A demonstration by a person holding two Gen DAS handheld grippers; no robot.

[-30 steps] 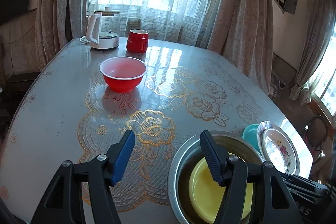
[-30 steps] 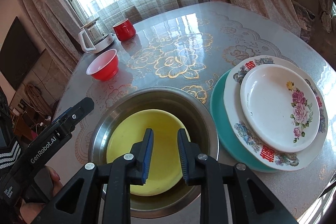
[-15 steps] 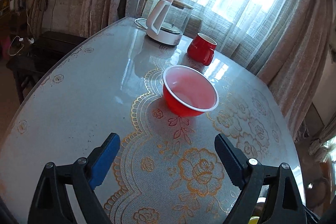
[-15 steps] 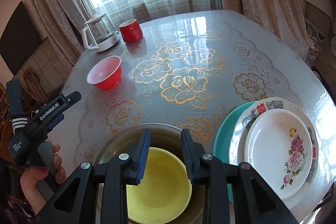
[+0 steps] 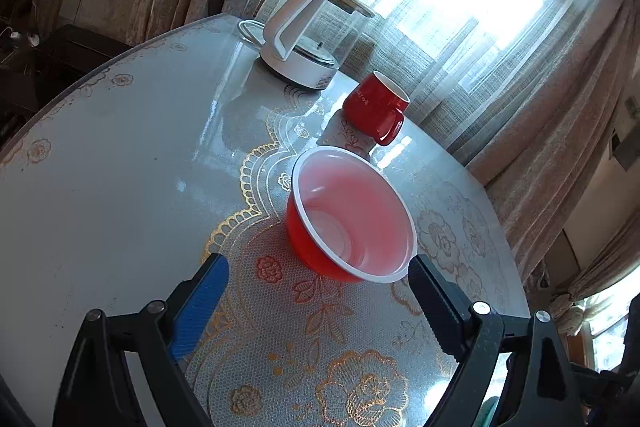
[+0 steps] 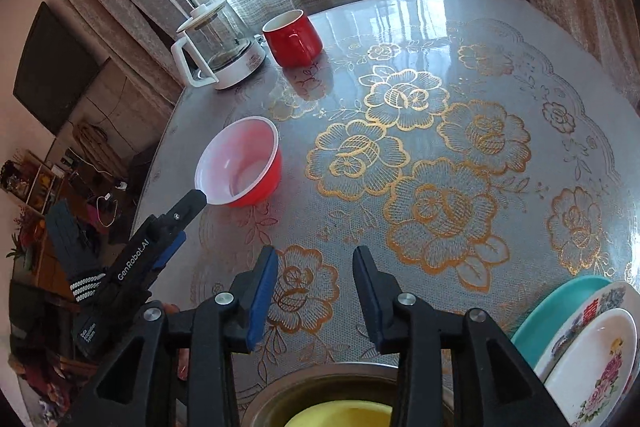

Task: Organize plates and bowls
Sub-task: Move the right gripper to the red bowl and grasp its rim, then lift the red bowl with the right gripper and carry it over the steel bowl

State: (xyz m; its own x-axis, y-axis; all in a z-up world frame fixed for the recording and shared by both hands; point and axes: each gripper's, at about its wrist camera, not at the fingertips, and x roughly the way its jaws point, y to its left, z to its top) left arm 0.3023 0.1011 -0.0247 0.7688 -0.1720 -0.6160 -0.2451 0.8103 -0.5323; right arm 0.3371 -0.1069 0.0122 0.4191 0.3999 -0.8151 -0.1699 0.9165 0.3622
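The left gripper is spread wide just short of the red bowl, which sits on the table at about 12 o'clock from it, so the step looks like reaching for that bowl. Next, one finger should probably slip over the near rim and pinch. The right gripper hangs released and empty above the steel bowl holding a yellow one, plates at its 3 o'clock.

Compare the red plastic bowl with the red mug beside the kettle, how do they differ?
The red plastic bowl is wide, flares toward its rim and has no handle; the red ceramic mug is narrower, straight-sided and has a loop handle, seen in the left wrist view. The bowl sits nearer the open left gripper; the mug stands farther back by the glass kettle. Both are upright, red outside and pale inside.
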